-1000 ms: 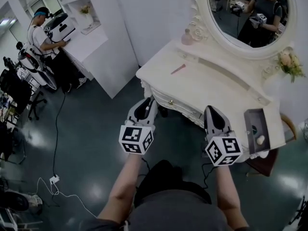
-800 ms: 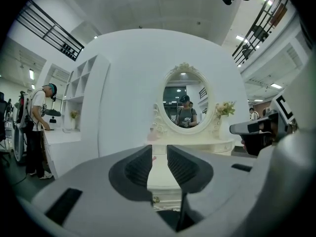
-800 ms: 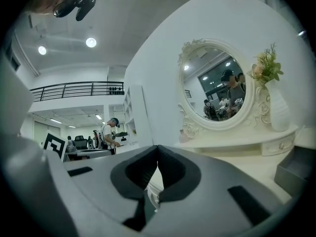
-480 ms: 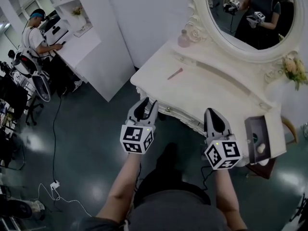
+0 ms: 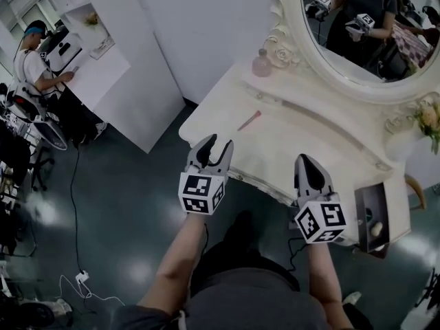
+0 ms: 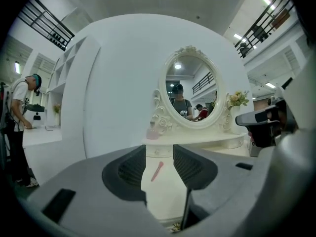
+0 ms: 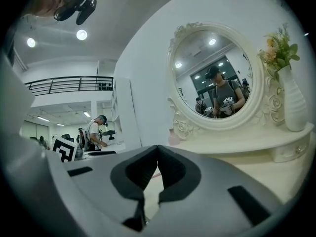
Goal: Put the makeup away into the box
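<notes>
**Grippers at the front edge of the dressing table**

The left gripper (image 5: pixel 216 148) hangs at the near edge of the white surface (image 5: pixel 295 143). Its jaws are opening and nothing is between them. The right gripper (image 5: pixel 308 160) has its jaws closed together and is empty. A pink makeup stick (image 5: pixel 249 120) lies on the surface ahead of the left gripper, apart from it. The grey box (image 5: pixel 364 201) stands open at the surface's right end, near the right gripper, with a small pale item (image 5: pixel 375 228) inside.

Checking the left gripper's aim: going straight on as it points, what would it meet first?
Probably the pink makeup stick on the dressing table, framed between the left gripper's opening, empty jaws; the table's front edge may come first, depth unclear.
</notes>
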Demonstrator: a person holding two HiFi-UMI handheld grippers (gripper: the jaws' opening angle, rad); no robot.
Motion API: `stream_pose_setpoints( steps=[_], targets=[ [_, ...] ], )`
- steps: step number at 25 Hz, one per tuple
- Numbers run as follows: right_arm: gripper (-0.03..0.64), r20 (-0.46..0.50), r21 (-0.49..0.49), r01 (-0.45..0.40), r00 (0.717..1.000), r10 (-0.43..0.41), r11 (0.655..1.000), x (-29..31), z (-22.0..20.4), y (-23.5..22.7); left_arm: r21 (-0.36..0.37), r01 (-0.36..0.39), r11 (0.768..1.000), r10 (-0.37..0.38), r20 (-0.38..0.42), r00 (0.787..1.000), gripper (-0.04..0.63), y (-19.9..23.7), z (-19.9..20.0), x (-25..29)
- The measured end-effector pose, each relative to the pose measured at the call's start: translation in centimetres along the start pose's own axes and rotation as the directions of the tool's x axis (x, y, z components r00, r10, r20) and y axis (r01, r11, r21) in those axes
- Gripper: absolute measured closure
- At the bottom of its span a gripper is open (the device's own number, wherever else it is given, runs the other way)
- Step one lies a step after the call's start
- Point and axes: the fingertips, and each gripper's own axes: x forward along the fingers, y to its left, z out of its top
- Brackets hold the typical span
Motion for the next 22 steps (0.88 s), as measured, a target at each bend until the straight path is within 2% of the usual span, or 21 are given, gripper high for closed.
stream_pose_setpoints(
  steps=[10,17,22],
  targets=[
    [0.612,-0.001,0.013,0.089,0.996,-0.089,0.996,4.3,0.8,-2.0,0.011,0.087,0.996,-0.087,-0.060,0.994,0.426,1.8,-1.1,7.5],
    [0.612,0.000,0.022,0.137,0.991,-0.137,0.990,6.2,0.9,-3.1,0.050,0.136,0.989,-0.130,-0.105,0.986,0.426,2.1,-2.2,11.1],
    [0.612,-0.006,0.023,0.170,0.985,-0.170,0.985,7.3,0.9,-4.0,0.043,0.173,0.984,-0.166,-0.140,0.976,0.426,2.1,-3.1,13.4]
  ],
)
